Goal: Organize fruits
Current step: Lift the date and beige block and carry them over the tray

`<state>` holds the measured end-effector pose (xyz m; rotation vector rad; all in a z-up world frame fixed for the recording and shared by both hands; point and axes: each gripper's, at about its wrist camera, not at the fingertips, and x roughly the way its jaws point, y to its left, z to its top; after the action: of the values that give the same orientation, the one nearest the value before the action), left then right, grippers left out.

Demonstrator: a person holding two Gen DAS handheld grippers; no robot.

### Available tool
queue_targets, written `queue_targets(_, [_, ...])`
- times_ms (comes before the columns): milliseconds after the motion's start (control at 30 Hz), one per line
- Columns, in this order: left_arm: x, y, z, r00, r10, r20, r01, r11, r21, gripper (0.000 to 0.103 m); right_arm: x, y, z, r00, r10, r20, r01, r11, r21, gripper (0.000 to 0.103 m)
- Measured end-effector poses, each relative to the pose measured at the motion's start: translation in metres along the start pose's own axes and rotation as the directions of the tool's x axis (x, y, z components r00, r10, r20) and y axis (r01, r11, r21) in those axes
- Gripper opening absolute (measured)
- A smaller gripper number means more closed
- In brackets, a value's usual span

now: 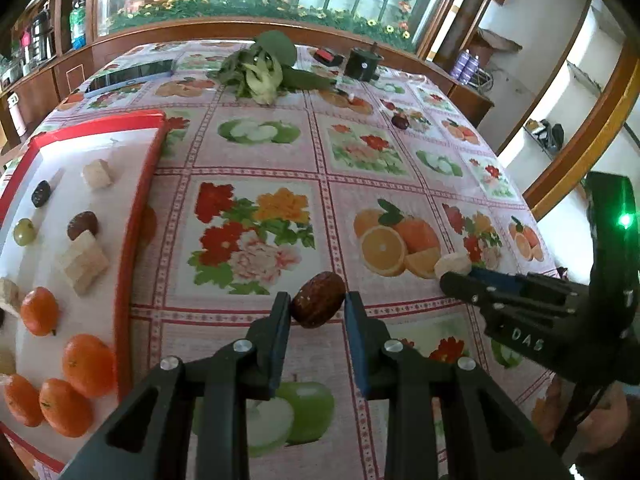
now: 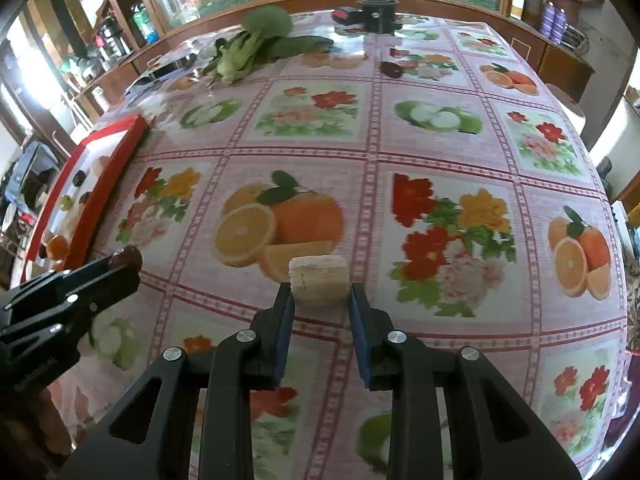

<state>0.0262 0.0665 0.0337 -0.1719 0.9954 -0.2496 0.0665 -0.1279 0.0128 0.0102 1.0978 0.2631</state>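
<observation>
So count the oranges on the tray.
4, all at the tray's near end: one, one, one, one at the edge. More may be out of frame.

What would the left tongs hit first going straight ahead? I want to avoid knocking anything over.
The left tongs, shut on a brown date, face open tablecloth. The leafy greens at the far edge look first in line, though depth is unclear.

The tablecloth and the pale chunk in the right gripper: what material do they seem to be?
Tablecloth: probably glossy plastic or oilcloth, since it reflects window glare over printed fruit. Pale chunk: fibrous and matte with a cut face, possibly sugarcane; I cannot be sure.
</observation>
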Motion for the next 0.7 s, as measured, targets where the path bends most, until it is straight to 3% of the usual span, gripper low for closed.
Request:
queue_targets(433, [-0.030,0.048,0.012,0.998,0.034,0.057,-0.030,0.997,-0.073,0.030,0.003,0.078,0.031,0.999,0.049,0.021,-0.046,0.991,-0.122,0.027])
queue_targets(700, [-0.061,0.115,0.026,0.984,0.148,0.097,-0.133,0.980,-0.149,0.030,0.010,0.150,0.058,0.990,0.138,0.034,-0.126,0.964,-0.236,0.027])
